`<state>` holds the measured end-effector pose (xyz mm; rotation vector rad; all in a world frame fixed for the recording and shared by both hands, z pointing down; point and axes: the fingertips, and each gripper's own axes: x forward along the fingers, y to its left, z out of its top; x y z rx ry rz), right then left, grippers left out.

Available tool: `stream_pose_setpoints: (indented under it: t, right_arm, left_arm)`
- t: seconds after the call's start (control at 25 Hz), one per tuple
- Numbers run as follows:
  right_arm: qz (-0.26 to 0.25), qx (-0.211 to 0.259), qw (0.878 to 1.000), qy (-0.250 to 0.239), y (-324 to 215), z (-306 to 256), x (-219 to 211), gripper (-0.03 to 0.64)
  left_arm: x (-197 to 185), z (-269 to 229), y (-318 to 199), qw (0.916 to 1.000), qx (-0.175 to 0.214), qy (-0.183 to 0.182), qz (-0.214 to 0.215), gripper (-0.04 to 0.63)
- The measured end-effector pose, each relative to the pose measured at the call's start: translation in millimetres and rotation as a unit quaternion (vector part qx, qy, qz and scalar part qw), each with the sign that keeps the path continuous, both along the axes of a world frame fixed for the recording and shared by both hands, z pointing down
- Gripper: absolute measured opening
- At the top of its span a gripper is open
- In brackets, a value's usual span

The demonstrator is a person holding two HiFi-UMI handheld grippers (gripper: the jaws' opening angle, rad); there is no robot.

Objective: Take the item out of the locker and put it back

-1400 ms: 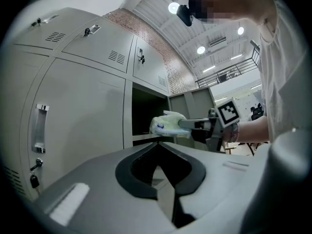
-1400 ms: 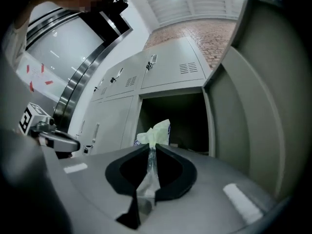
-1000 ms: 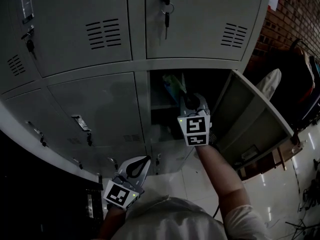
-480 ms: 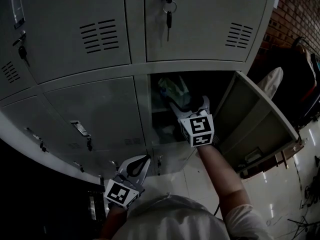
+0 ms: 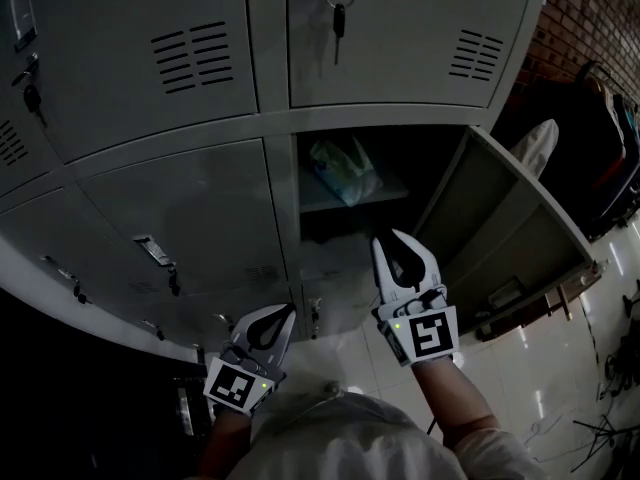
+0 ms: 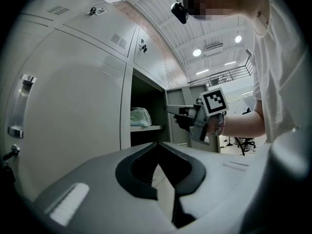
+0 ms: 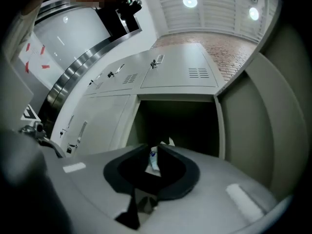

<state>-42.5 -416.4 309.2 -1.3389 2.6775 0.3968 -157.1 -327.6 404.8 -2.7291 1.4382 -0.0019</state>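
Risk of a stray scrape at the left: left gripper [image 5: 288, 318] low in front of the shut lower doors [image 5: 200, 208], jaws closed on nothing, near enough to clip a door if swung carelessly.

Further right, risk for the plastic bag [image 5: 345, 168]: lies on the shelf [image 5: 390, 190] inside the open compartment, toward the shelf's left side and near its front edge. Looks soft and slumped, so likely to slide forward off that edge if nudged or snagged.

Next, right gripper [image 5: 392, 238] outside the compartment and below the shelf's front edge, jaws closing with only a slit left and nothing between them. Bag visible merely through that slit, well apart. Could catch a loose fold if sent back in half-closed, or strike the shelf edge from below.

Rightmost hazard: open door [image 5: 500, 228], swung wide beside the right arm, easy to bump with an elbow.

Around: keys [image 5: 336, 13] hanging from the lock of the upper door, above the opening; brick wall [image 5: 590, 28] at far right; glossy floor [image 5: 560, 368] below. No obstacle between right gripper and bag.
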Motion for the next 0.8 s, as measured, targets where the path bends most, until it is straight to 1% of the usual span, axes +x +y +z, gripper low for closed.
stream_pose_setpoints:
  t: [0.04,0.08,0.2,0.32,0.44,0.6,0.68,0.8]
  right_arm:
    - [-0.004,-0.014,1.0,-0.003,10,7,1,0.001]
    - [-0.008,-0.028,1.0,-0.004,19,15,3,0.0]
    - [0.0,-0.062,0.998,0.001,44,43,9,0.0]
    - [0.003,-0.092,0.996,-0.002,69,65,16,0.0]
    - [-0.013,-0.11,0.994,-0.016,99,72,24,0.0]
    - [-0.029,-0.11,0.993,-0.012,151,77,44,0.0]
    - [-0.04,-0.118,0.992,-0.012,179,83,57,0.0]
    - [-0.075,-0.148,0.986,-0.021,226,93,77,0.0]
  left_arm:
    - [0,-2,2,1.0,0.007,0.001,0.0,0.002]
    - [1,-3,5,0.9999,0.009,0.002,0.003,0.002]
    - [10,1,18,0.9998,0.0,0.006,0.02,0.002]
    - [15,8,32,0.9996,-0.009,-0.003,0.026,0.002]
    - [18,6,50,0.9999,0.009,-0.006,0.009,0.002]
    - [31,-2,93,0.9995,0.014,0.023,-0.018,0.002]
    - [47,0,117,0.9992,0.013,0.028,-0.026,0.002]
    - [78,5,159,0.9989,0.012,0.029,-0.036,0.002]
